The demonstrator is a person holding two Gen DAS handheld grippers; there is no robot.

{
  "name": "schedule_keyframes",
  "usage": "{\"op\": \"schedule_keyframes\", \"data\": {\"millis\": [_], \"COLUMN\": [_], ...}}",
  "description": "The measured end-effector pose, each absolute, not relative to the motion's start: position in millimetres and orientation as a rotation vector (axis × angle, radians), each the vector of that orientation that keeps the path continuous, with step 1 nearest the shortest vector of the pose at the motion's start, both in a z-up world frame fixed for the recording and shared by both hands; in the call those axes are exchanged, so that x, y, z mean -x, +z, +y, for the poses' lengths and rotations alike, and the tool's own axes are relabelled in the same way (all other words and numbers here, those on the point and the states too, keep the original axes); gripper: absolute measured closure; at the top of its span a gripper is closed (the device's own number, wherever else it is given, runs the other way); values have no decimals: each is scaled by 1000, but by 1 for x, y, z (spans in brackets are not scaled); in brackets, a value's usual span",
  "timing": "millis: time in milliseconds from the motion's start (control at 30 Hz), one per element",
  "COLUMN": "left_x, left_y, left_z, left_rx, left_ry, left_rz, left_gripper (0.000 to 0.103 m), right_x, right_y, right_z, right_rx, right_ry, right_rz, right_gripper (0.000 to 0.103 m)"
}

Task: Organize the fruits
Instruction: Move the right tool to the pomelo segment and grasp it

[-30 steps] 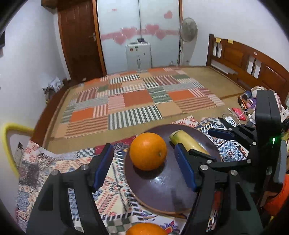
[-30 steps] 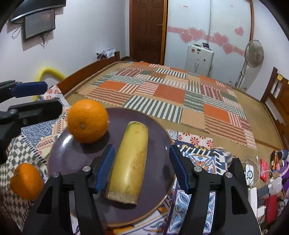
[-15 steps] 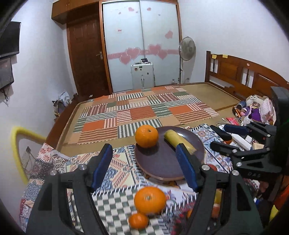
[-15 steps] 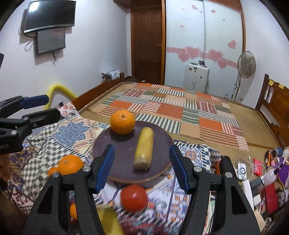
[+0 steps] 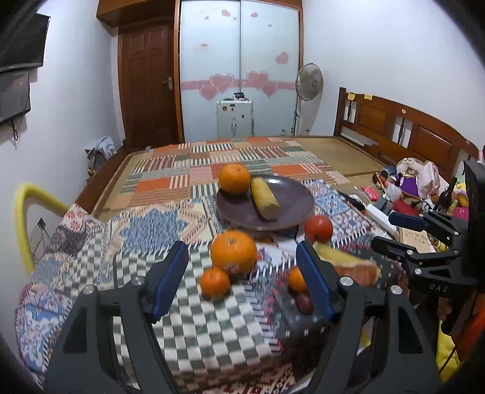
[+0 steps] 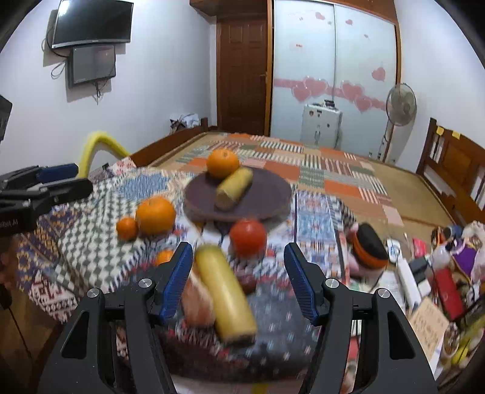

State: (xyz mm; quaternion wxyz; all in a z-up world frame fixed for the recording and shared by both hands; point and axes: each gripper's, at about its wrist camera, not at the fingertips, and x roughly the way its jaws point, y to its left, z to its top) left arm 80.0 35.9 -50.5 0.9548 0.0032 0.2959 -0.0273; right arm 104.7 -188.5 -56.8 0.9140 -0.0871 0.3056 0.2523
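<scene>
Both grippers hang above the cloth-covered bench (image 5: 194, 327) with their fingers spread wide and nothing between them. The left gripper (image 5: 242, 278) has a big orange (image 5: 233, 251) just ahead of the gap between its fingers, with a small orange (image 5: 214, 282) touching it on the near side. Another small orange (image 5: 295, 278) peeps out from behind the right finger, and beside it lies a dark reddish fruit (image 5: 304, 303), too blurred to name.

Farther out from those fingers sits the brown plate (image 5: 291, 200), holding an orange (image 5: 234, 178) and a short yellow piece of fruit (image 5: 264, 198) that lie against each other. A red tomato (image 5: 318, 228) rests on the cloth just off the plate's near right edge.

The right gripper (image 6: 239, 278) shows what the left view half hides: a long yellow fruit (image 6: 225, 292) lying just inside its left finger, with a pale orange wedge (image 6: 195, 300) pressed against it, both blurred. The left view catches only a strip of them past its right finger. From the right side the tomato (image 6: 248, 237) lies straight ahead between the fingers, the plate (image 6: 266, 197) beyond it, and the two oranges (image 6: 155, 215) off to the left. Only this view shows the black-and-orange round thing (image 6: 369, 245) on the cluttered right, and the wall television (image 6: 92, 22).
</scene>
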Motion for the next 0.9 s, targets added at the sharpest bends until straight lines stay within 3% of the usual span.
{"op": "schedule_keyframes", "data": {"millis": [200,333,400,533,900], "left_x": [-61,-52,-51,-52,-53], "left_y": [-72,-86,-91,-99,-114], "left_z": [35,29,29,27,29], "left_rx": [-16,-48,-40,-16,17], "left_ry": [-54,-52,-68,-99,-125], "left_rz": [625,631,642,669,701], "left_gripper": [30,36,46,54,55], "right_x": [-92,-92,-93,-91,-97], "right_y": [-78,-88,-92,-94,-107], "right_z": [-187,-181,-178,-171,-149], "right_rx": [182,179,182,186,208], "right_ry": [548,601,608,627,639], "right_rz": [671,701,712,715,752], "right_gripper": [44,66,73,81,80]}}
